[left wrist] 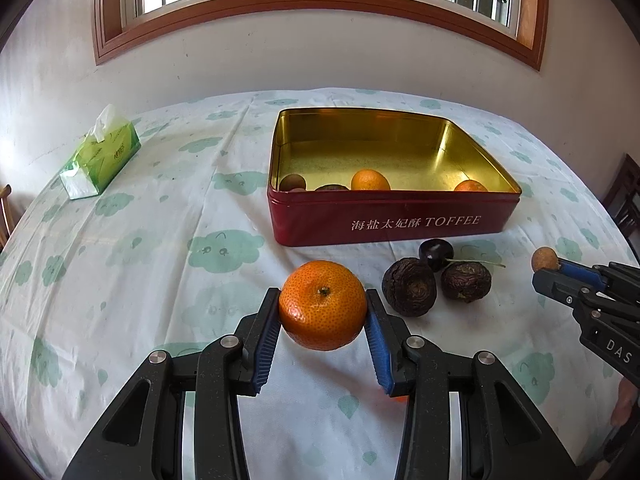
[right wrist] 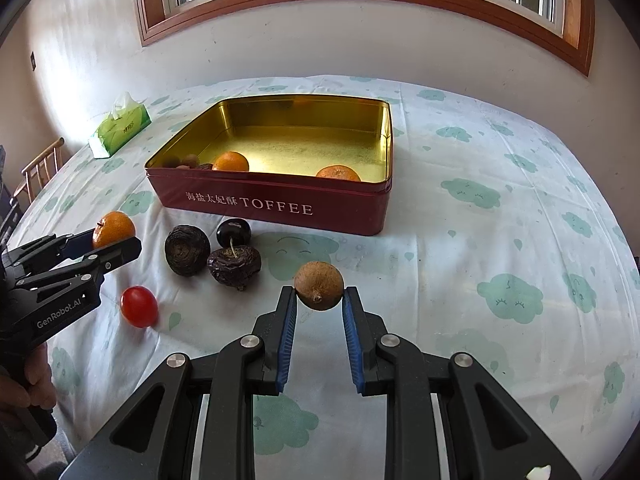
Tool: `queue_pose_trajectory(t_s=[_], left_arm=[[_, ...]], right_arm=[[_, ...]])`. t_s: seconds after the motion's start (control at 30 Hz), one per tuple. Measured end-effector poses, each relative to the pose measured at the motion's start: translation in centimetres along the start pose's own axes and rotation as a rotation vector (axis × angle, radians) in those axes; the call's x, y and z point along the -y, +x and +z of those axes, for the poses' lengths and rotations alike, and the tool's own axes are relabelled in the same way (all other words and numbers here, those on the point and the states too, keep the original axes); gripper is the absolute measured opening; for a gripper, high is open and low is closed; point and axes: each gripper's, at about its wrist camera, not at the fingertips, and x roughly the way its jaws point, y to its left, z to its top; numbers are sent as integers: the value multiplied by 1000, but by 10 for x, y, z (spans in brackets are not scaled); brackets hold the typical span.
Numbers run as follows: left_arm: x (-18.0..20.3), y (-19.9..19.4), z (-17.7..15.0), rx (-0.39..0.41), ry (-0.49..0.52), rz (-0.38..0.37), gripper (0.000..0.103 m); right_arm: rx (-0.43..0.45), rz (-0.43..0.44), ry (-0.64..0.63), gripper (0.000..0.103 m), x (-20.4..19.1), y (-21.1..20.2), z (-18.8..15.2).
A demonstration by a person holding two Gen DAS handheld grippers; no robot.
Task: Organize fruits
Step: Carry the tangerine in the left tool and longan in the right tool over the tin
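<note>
Two claws aloft, left claw (left wrist: 322, 307) gripping tangerine (left wrist: 322, 305), right claw (right wrist: 319, 294) gripping brown longan (right wrist: 319, 285)

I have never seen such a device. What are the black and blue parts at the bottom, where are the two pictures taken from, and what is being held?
A person holds two hand tools with cameras looking along their fingers. The left gripper clamps a mandarin; the right gripper clamps a small brown fruit. Each picture also shows the other tool from the side. On the tablecloth stand a red toffee tin with fruit inside and a tissue pack. Before the tin lie three dark fruits and a red tomato.
</note>
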Motion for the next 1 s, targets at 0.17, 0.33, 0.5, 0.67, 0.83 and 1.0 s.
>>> queue_pose_trajectory(t_s=[0.17, 0.33, 0.5, 0.67, 0.83, 1.0], left_arm=[[1, -5, 8, 17, 1, -7, 42], [3, -9, 18, 38, 8, -11, 42], [6, -12, 32, 62, 17, -12, 42], [7, -10, 45, 78, 13, -10, 42], [4, -2, 58, 81, -16, -15, 42], [2, 10, 73, 76, -26, -13, 42]], right_arm=[[16, -1, -3, 22, 1, -5, 6], [30, -1, -6, 22, 2, -8, 14], [48, 2, -14, 22, 2, -11, 26], [69, 5, -12, 22, 4, -12, 43], [72, 15, -1, 22, 7, -4, 60], [62, 16, -14, 22, 6, 10, 75]])
